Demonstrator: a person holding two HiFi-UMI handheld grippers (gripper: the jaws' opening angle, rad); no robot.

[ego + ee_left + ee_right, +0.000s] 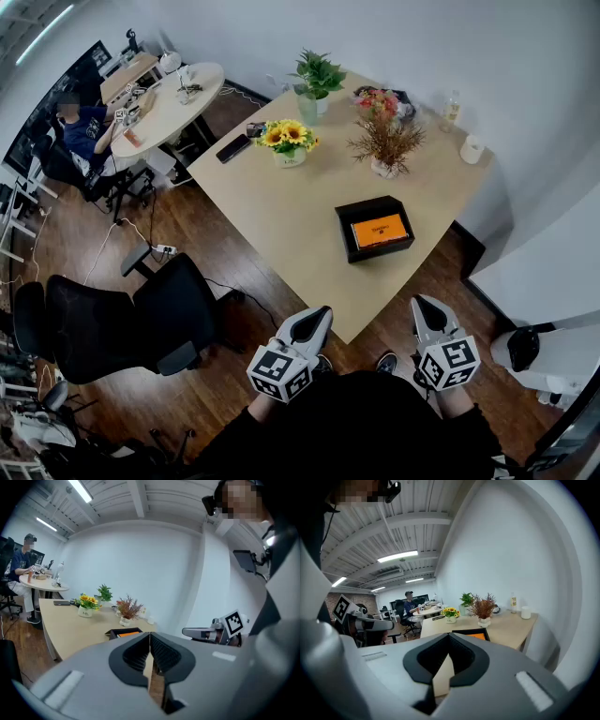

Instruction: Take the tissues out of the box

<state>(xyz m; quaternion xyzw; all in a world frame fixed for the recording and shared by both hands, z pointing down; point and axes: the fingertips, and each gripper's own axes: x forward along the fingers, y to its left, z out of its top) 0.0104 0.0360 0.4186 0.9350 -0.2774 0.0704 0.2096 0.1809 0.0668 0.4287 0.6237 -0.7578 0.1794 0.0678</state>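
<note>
A black tissue box (375, 228) with an orange top lies on the beige table (281, 216), near its front right part. It also shows as a black box (123, 632) in the left gripper view and as a black box (471, 634) in the right gripper view. My left gripper (322, 314) is held low before the table's near corner, shut and empty. My right gripper (420, 303) hangs to the right of that corner, also shut with nothing in it. Both are well short of the box.
On the table stand a sunflower pot (289, 142), a green plant (314, 82), a dried-flower vase (384, 150), a white roll (472, 149) and a dark phone (232, 148). A black office chair (122, 323) is at my left. A person (80, 127) sits at a round table (169, 108) behind.
</note>
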